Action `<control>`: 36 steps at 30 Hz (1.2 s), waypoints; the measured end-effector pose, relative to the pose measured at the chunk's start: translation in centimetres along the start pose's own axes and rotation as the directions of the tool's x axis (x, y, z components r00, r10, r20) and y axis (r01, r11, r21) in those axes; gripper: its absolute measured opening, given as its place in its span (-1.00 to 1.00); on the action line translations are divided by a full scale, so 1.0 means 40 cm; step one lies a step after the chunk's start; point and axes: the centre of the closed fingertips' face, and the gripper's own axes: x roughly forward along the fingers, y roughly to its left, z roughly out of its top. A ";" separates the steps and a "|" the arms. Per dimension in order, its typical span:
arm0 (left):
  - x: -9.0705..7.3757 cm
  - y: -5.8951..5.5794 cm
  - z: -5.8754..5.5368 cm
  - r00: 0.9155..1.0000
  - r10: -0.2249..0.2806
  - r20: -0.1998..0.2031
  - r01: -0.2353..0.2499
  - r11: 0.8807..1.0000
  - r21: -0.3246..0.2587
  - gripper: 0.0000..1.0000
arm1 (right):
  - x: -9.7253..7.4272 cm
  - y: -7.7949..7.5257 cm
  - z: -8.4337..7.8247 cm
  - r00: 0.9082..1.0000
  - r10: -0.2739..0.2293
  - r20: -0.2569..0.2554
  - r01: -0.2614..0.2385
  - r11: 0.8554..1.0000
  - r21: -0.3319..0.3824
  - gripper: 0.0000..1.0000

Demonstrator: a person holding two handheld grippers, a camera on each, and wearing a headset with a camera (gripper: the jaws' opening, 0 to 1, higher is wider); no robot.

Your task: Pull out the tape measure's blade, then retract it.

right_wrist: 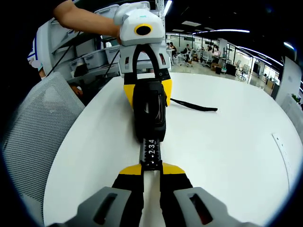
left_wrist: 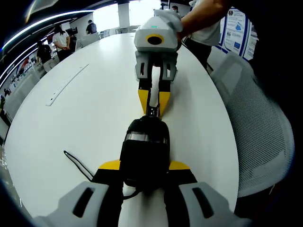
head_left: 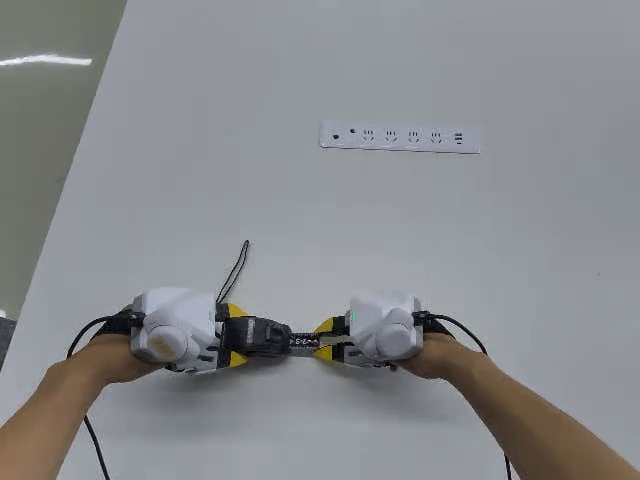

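A black tape measure point(head_left: 258, 336) lies low over the white table near its front edge. My left gripper point(head_left: 231, 338) is shut on its case point(left_wrist: 144, 153), yellow jaw tips on either side. A short stretch of blade point(right_wrist: 151, 152) with printed numbers sticks out of the case toward the right. My right gripper point(head_left: 326, 340) is shut on the blade's end point(head_left: 303, 340), close to the case point(right_wrist: 149, 109). In the left gripper view the right gripper point(left_wrist: 153, 94) faces me. The left gripper point(right_wrist: 147, 92) faces back in the right gripper view. The tape's black wrist strap point(head_left: 235, 270) trails away across the table.
A white power strip point(head_left: 400, 136) lies flat further back on the table point(head_left: 300, 200). A mesh chair point(left_wrist: 255, 127) stands by the table's edge. Black cables run from both grippers toward the person. People stand far off in the room.
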 end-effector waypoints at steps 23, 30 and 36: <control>0.001 -0.002 0.002 1.000 -0.004 -0.003 0.004 1.000 0.003 -0.43 | -0.038 0.002 -0.031 1.000 -0.003 -0.007 0.003 1.000 0.011 -0.80; 0.002 -0.002 0.003 1.000 -0.004 -0.004 0.004 1.000 0.005 -0.43 | -0.046 0.003 -0.037 1.000 0.000 -0.006 0.000 1.000 0.018 -0.80; 0.002 -0.002 0.002 1.000 -0.005 -0.007 0.005 1.000 0.005 -0.43 | -0.055 0.005 -0.044 1.000 0.002 -0.008 -0.002 1.000 0.022 -0.80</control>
